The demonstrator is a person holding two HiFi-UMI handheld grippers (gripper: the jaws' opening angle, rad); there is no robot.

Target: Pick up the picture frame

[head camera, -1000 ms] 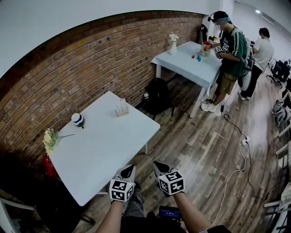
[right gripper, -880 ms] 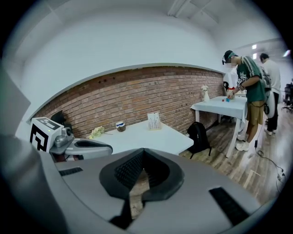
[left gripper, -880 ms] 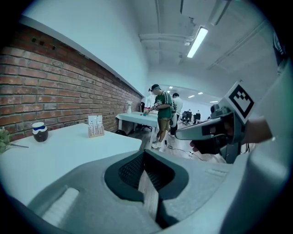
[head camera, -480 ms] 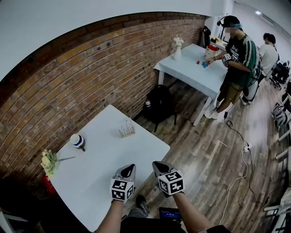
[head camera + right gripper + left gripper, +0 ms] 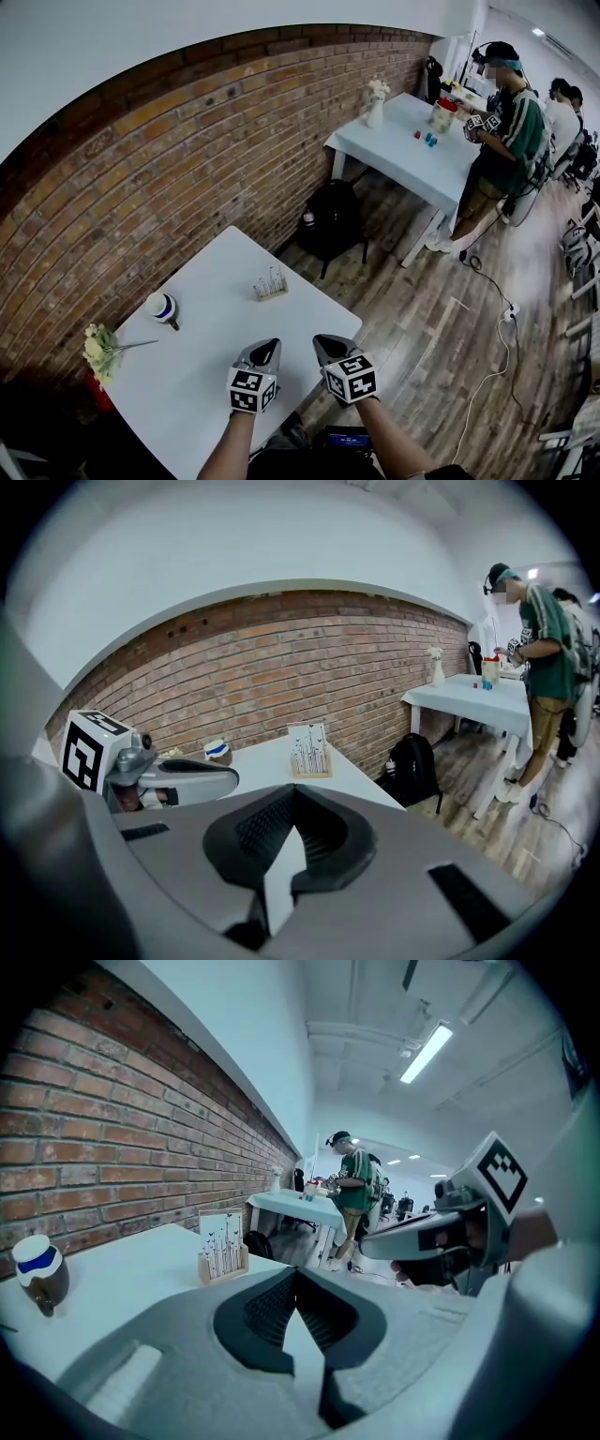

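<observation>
The picture frame (image 5: 271, 281) stood upright on the white table (image 5: 211, 328), towards its far end. A mug (image 5: 161, 307) sat well to its left. Nearer the viewer, the left claw (image 5: 265, 349) and right claw (image 5: 328, 344) hovered side by side, well short of the frame. Each was pinched fully closed and held nothing.

The picture frame (image 5: 271, 284) is printed with thin black stems on white, its base tan. A white table (image 5: 206, 323), a red-brown brick wall (image 5: 187, 159) and a white mug (image 5: 161, 307) banded in blue are seen
</observation>
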